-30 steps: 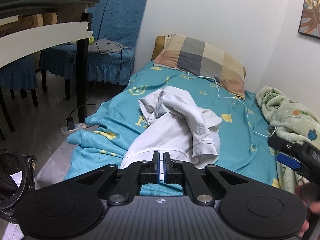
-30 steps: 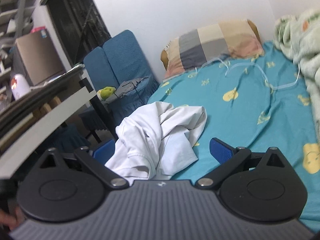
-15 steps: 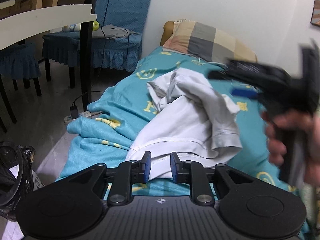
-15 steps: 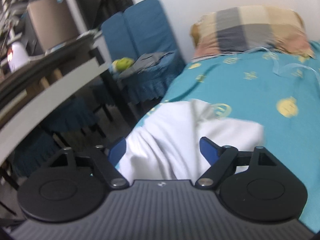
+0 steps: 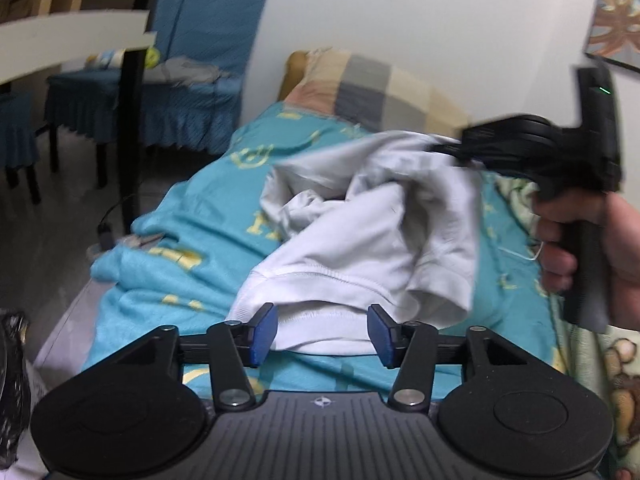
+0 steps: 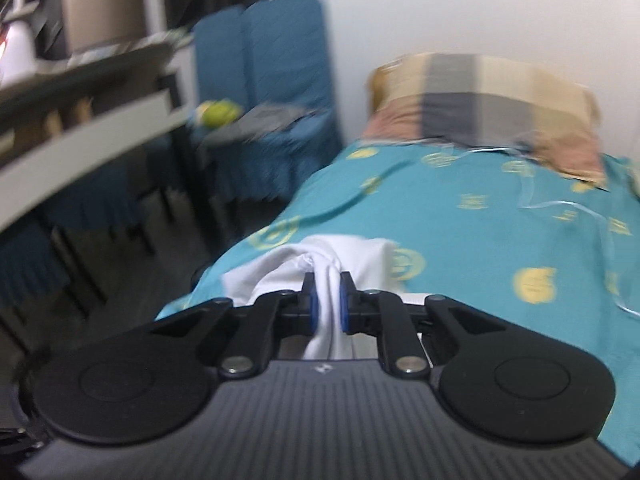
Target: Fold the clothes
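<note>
- On the teal bed sheet [image 5: 224, 184], toward the foot end away from the pillow [image 5: 384, 88], I see the white shirt [image 5: 360, 240] lying crumpled, one part of it lifted off the sheet.
- My left gripper [image 5: 322, 334] is released: its blue pads [image 5: 264, 334] stand wide apart on either side of the shirt's stitched hem, the one nearest the foot of the bed, and I cannot tell whether they touch the cloth.
- My right gripper [image 6: 327, 308] is clenched on a bunched fold of the shirt [image 6: 326, 264]; in the right wrist view the cloth is pinched between the two pads and runs back over the gripper body.
- From the left wrist view I see that same right gripper [image 5: 448, 146] on the pillow side of the shirt, holding the raised edge up above the sheet, with my right hand [image 5: 588, 240] wrapped around the handle.
- The pillow, checked in tan, grey and pink, sits at the head of the bed against the white wall [image 5: 420, 12].
- A thin white cable [image 6: 560, 204] lies across the sheet just below the pillow.
- Off the side of the bed I see blue chairs [image 5: 204, 72] and a table [image 5: 72, 36] with a dark leg.
- Both views are blurred, the right wrist one more so.
</note>
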`<state>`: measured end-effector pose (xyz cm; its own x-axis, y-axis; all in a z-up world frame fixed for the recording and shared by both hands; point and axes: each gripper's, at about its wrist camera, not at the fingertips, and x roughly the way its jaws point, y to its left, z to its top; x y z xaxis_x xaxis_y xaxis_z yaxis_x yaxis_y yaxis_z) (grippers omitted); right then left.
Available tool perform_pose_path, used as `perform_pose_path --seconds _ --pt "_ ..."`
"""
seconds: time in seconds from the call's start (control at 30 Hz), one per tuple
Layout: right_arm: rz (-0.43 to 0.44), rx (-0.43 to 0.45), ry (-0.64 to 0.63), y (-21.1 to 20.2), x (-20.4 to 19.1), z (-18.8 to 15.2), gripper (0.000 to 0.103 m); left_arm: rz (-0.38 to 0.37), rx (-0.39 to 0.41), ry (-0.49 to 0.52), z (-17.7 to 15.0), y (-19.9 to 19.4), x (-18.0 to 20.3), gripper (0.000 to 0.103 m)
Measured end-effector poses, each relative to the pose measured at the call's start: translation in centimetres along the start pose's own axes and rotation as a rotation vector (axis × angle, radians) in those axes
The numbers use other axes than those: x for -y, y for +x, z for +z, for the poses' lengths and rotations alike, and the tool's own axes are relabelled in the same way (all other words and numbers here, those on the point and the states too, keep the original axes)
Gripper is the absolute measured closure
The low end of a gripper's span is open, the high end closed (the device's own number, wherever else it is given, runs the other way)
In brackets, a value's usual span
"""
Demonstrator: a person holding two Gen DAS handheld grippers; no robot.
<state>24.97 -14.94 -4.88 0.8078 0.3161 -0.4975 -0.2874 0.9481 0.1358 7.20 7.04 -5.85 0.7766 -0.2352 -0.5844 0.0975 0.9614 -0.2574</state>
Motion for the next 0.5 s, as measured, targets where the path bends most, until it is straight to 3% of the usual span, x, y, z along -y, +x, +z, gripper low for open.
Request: perform_pose_path --seconds 0.17,0.23,0.33,0.5 --pt "-0.148 0.025 0.155 -7.0 6.8 -2.0 0.089 -0.049 0.021 0.083 -0.3 -1.4 1.8 0.047" --pt "-0.206 -0.059 0.272 -7.9 10.4 -4.0 0.089 -0.067 0.010 0.111 -0.4 -1.4 2.5 0.047" --pt "-0.217 -0.279 0.458 -7.5 15.1 -8.3 0.088 -0.075 -0.032 0.149 -0.8 -0.8 3.4 0.047" --pt "-0.231 -0.287 0.466 -10.7 15.5 -9.6 0.083 -0.056 -0.090 0.224 -1.8 0.5 5.0 0.047"
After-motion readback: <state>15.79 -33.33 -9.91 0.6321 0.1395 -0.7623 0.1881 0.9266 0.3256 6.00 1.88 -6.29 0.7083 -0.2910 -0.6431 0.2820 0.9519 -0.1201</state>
